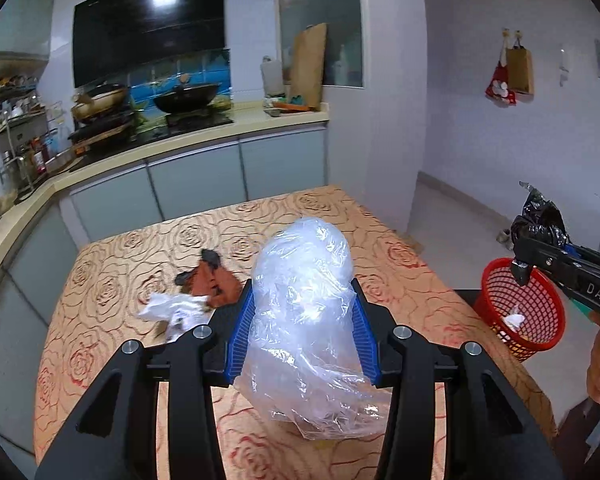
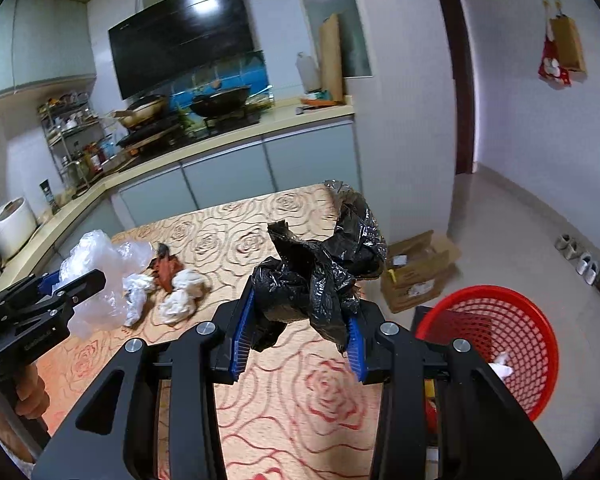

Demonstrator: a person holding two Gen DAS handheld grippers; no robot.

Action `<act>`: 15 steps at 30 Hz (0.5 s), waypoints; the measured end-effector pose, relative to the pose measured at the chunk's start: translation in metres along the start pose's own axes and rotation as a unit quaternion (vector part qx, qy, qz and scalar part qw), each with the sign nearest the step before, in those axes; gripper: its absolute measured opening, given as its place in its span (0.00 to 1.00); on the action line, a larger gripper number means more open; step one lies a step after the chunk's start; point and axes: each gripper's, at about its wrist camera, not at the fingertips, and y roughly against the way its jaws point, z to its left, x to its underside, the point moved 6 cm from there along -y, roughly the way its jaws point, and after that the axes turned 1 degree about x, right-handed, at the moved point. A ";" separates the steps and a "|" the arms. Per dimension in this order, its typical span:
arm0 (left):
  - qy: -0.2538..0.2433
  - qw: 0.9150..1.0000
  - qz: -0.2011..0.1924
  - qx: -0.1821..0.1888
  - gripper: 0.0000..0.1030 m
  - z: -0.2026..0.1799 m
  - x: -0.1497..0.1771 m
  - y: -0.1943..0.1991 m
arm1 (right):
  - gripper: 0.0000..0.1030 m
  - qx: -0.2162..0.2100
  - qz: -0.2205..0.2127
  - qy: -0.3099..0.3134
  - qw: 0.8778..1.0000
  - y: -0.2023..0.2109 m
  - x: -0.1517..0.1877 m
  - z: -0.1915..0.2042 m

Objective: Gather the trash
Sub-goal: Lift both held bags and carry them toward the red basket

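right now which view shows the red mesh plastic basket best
The right wrist view: the red mesh plastic basket shows its open mouth and white scrap inside. The left wrist view shows it smaller, partly behind the right gripper.

The counter [image 2: 284,408] wears an orange cloth patterned with roses. Near its far left part lies a reddish-brown scrap [image 2: 165,266] with dark ends. Touching that scrap on the near side lie two crumpled white paper wads [image 2: 182,294], one to its left and one to its right. Beyond the counter's right edge, on the pale tiled floor [image 2: 512,216], stands a red mesh basket [image 2: 528,320], and farther back an open cardboard box [image 2: 420,270].
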 end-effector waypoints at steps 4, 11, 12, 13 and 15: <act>-0.006 1.000 0.004 0.019 0.42 -0.019 -0.003 -0.008 | 0.37 0.016 -0.001 -0.012 1.000 0.005 0.003 -0.022; -0.019 0.998 0.012 0.062 0.42 -0.056 -0.008 -0.021 | 0.37 0.042 -0.005 -0.032 0.999 0.013 0.007 -0.059; -0.021 0.998 0.013 0.064 0.42 -0.060 -0.009 -0.023 | 0.37 0.046 -0.006 -0.035 0.998 0.015 0.008 -0.064; -0.023 0.997 0.014 0.066 0.42 -0.064 -0.010 -0.025 | 0.37 0.051 -0.006 -0.039 0.998 0.016 0.009 -0.070; -0.029 0.997 0.017 0.074 0.42 -0.075 -0.011 -0.030 | 0.37 0.059 -0.006 -0.047 0.997 0.017 0.011 -0.081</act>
